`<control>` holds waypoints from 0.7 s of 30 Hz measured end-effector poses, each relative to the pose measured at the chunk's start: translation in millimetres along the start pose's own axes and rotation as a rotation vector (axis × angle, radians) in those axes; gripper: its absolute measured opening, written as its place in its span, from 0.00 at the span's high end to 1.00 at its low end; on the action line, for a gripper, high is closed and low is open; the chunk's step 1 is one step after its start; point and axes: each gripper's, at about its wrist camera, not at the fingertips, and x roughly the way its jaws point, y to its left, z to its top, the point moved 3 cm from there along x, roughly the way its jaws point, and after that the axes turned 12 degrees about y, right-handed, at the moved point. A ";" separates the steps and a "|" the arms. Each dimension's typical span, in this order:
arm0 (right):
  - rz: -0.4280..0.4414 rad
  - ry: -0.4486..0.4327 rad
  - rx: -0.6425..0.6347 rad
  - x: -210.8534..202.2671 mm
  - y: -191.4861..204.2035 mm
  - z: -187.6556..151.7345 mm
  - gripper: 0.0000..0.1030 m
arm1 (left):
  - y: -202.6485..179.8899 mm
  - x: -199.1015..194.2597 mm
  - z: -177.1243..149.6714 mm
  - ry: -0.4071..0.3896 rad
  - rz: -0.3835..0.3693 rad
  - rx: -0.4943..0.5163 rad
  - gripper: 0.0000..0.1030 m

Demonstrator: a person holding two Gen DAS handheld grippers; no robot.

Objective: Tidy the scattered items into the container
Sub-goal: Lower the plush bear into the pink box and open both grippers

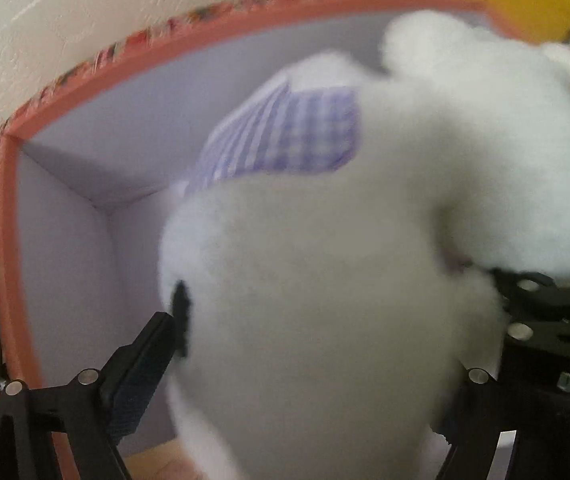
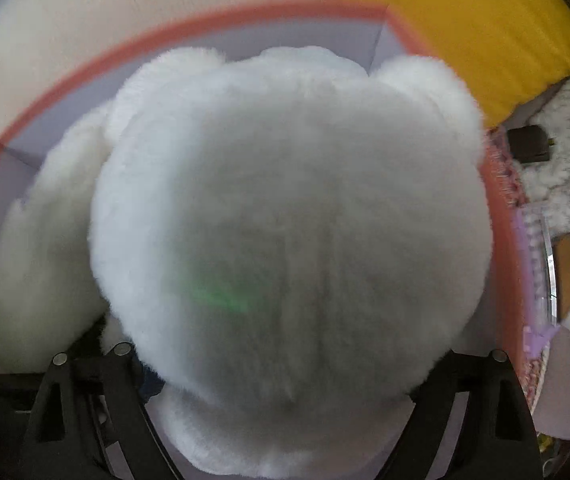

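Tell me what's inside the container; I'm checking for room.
Inside the container, pale lilac walls and the white plush bear are visible. The bear covers its floor.

plush bear [image 2: 285, 248] filling box [image 1: 213, 32], left corner free

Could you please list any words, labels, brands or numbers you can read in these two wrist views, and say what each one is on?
"DA": pale raised letters, cut off by the frame edge, on the black right gripper arm as it shows in the left wrist view; the rest is out of view.
Patterned fabric outside of the pink-rimmed storage box: coloured markings, too blurred to tell whether they are text.
Fluffy white plush toy with a lilac checked cloth: no text visible.
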 end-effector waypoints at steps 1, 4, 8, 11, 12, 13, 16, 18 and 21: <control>-0.003 -0.016 0.002 -7.1 -2.8 -2.6 0.12 | -4.8 -14.1 -4.1 -0.020 -0.011 0.013 0.12; -0.022 -0.069 0.004 -37.0 -11.0 -13.1 0.10 | -10.1 -47.5 -16.6 -0.068 -0.017 0.036 0.12; 0.065 -0.066 0.019 -53.6 -16.3 -15.6 0.05 | 9.7 -72.4 -29.8 -0.103 -0.047 0.009 0.12; 0.089 -0.059 0.010 -54.9 -21.9 -19.3 0.01 | 36.4 -90.9 -50.0 -0.142 -0.064 -0.028 0.12; 0.094 -0.054 -0.006 -54.5 -22.1 -20.6 0.00 | 47.8 -88.1 -53.2 -0.152 -0.055 -0.034 0.12; 0.099 -0.050 -0.019 -54.3 -22.6 -21.7 0.00 | 56.3 -84.7 -50.2 -0.158 -0.047 -0.039 0.12; 0.114 -0.046 -0.021 -55.7 -37.6 -12.6 0.00 | 73.4 -76.8 -48.3 -0.155 -0.048 -0.051 0.12; -0.027 -0.062 -0.094 -56.3 -30.9 -21.3 0.00 | 76.0 -71.8 -41.4 -0.151 -0.059 -0.056 0.12; -0.219 -0.116 -0.250 -76.5 16.7 -57.0 0.00 | 67.8 -64.9 -20.9 -0.174 -0.075 -0.033 0.12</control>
